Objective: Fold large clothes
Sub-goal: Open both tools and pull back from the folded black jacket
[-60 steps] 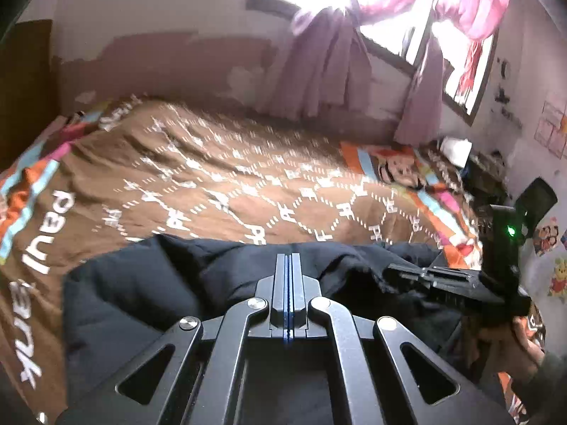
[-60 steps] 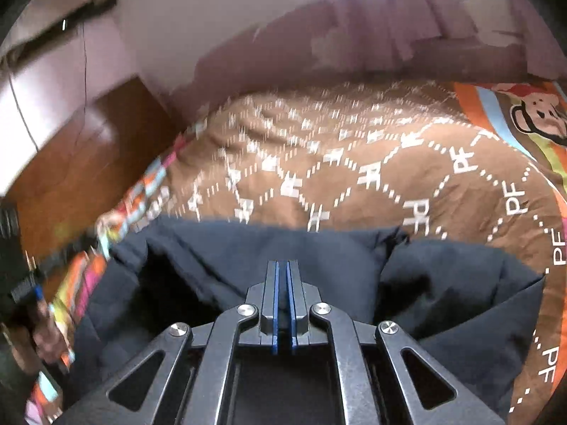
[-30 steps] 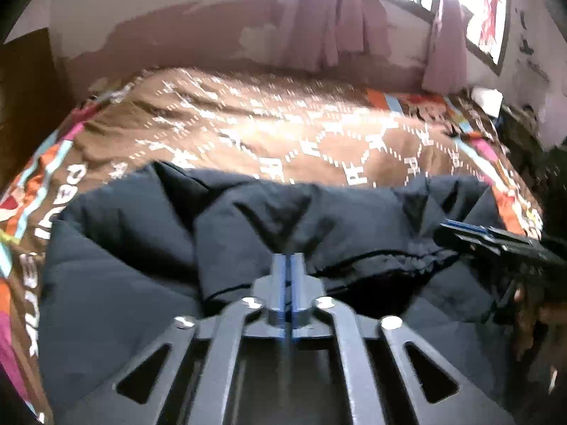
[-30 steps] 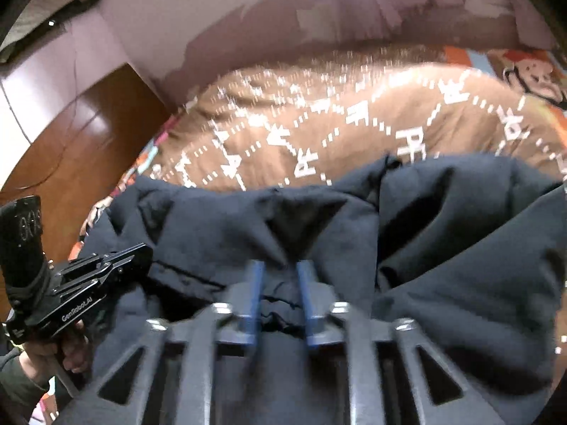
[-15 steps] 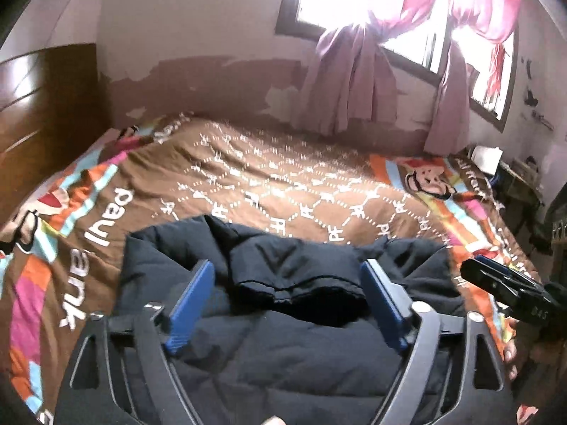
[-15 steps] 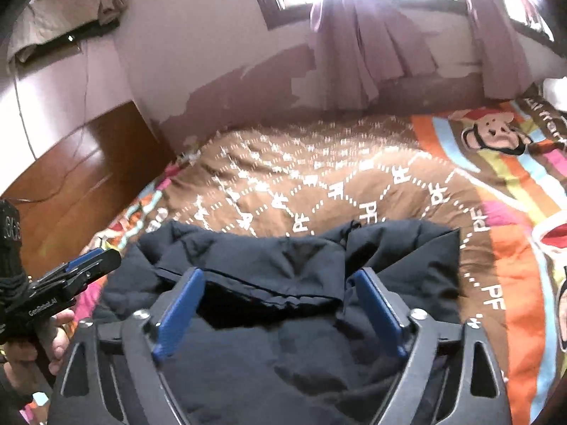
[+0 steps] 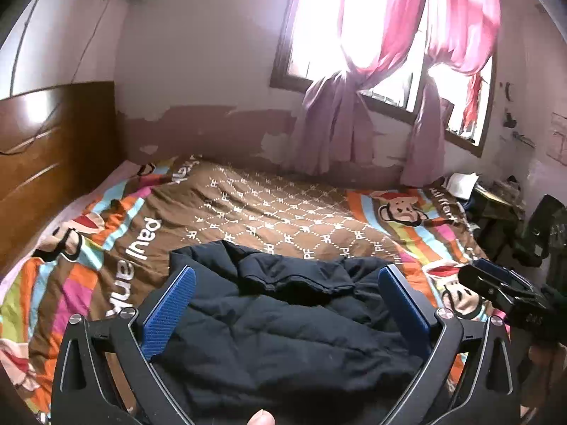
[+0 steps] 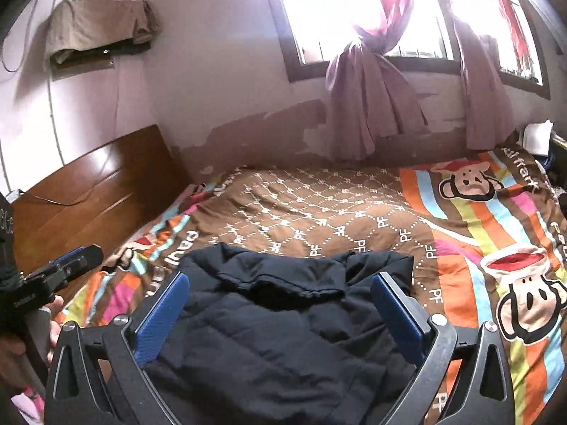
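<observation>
A dark navy padded jacket [image 7: 283, 322] lies bunched on the near part of the bed, its upper part folded over toward me; it also shows in the right wrist view [image 8: 280, 318]. My left gripper [image 7: 287, 304] is open and empty, raised above the jacket with its blue pads wide apart. My right gripper [image 8: 280, 308] is also open and empty above the jacket. The right gripper shows from the side in the left wrist view [image 7: 503, 294], and the left gripper in the right wrist view [image 8: 60, 276].
The bed carries a brown and striped cartoon-monkey quilt [image 7: 269, 219]. A wooden headboard [image 7: 46, 163] stands at the left. A window with pink curtains [image 7: 354, 106] is behind the bed. Cluttered dark items [image 7: 514, 226] sit at the far right.
Both grippers were shut on the jacket, carried its edge forward over itself, then opened and let go. They have since lifted back and away from the jacket.
</observation>
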### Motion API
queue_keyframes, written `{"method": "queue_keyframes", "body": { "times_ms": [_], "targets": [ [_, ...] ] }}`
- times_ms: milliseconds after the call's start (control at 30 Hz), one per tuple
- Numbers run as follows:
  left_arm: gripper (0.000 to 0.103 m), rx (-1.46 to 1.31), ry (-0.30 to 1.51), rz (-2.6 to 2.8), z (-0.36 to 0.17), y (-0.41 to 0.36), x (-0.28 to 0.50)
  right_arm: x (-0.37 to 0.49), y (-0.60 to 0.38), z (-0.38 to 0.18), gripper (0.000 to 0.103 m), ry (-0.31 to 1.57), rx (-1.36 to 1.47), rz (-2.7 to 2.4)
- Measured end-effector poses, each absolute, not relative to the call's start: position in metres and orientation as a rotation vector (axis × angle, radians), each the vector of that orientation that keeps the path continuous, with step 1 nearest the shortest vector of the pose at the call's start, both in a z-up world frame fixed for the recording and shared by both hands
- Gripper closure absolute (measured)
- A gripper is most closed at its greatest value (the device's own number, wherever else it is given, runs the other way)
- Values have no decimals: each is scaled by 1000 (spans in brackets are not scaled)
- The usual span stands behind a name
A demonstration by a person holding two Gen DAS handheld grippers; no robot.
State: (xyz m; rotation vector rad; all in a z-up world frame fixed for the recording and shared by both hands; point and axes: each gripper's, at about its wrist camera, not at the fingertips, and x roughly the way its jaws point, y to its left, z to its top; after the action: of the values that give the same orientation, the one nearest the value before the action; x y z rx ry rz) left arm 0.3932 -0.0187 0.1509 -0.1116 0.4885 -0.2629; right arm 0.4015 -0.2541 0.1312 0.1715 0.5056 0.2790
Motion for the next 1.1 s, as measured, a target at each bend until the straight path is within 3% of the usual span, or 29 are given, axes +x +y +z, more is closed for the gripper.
{"method": "queue_keyframes", "body": {
  "times_ms": [467, 1100],
  "targets": [
    [2, -7, 422, -187, 156, -1, 279, 277, -225, 163, 0, 423, 77, 360],
    [2, 195, 583, -336, 3, -11, 202, 208, -240, 55, 0, 540, -89, 368]
  ]
}}
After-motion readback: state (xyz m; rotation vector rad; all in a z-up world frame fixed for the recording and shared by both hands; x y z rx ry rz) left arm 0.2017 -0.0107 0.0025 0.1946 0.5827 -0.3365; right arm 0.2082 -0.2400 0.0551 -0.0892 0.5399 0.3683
